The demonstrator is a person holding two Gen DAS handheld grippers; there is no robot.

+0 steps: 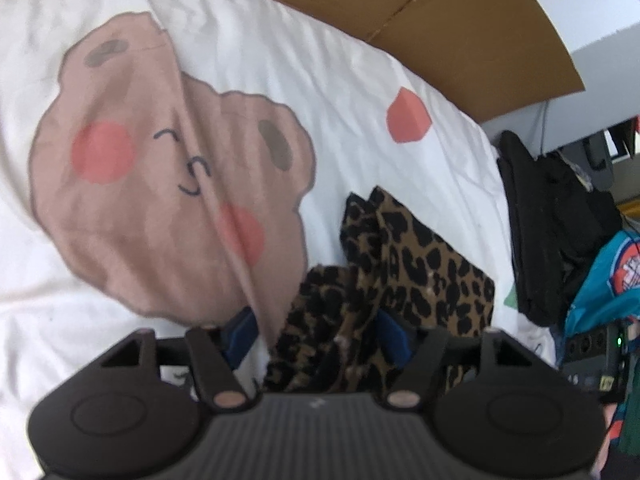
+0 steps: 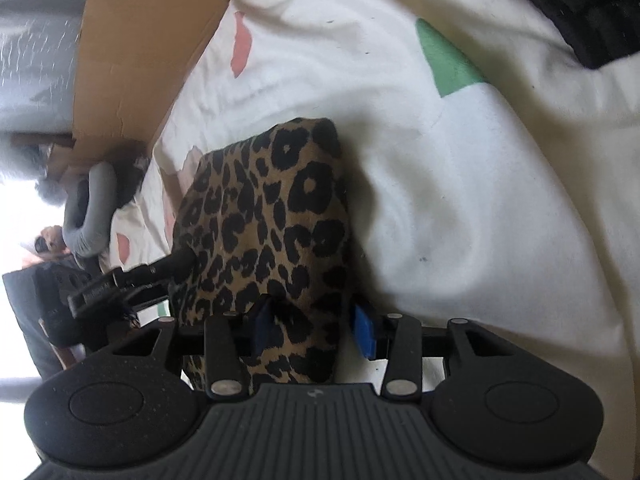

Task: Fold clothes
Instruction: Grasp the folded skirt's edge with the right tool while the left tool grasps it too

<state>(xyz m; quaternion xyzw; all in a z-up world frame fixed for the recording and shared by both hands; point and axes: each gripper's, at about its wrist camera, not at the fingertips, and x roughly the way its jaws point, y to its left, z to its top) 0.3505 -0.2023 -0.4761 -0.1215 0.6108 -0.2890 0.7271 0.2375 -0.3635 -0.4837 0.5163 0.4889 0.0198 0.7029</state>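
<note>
A leopard-print garment (image 1: pixel 420 264) lies on the white bedsheet (image 1: pixel 260 64), partly folded. In the left wrist view my left gripper (image 1: pixel 316 332) has bunched leopard cloth between its blue pads (image 1: pixel 240 330), which stand wide apart. In the right wrist view the garment (image 2: pixel 272 216) drapes over my right gripper (image 2: pixel 314 330); its blue pads (image 2: pixel 365 330) sit on either side of a fold of the cloth. The other gripper (image 2: pixel 128 276) shows at the left, touching the garment's edge.
The sheet carries a brown bear-face print (image 1: pixel 160 184) and pink and green shapes. A cardboard sheet (image 1: pixel 440 12) lies along the far edge of the bed. Black clothes (image 1: pixel 552 232) and a teal bag (image 1: pixel 608 280) are piled at the right.
</note>
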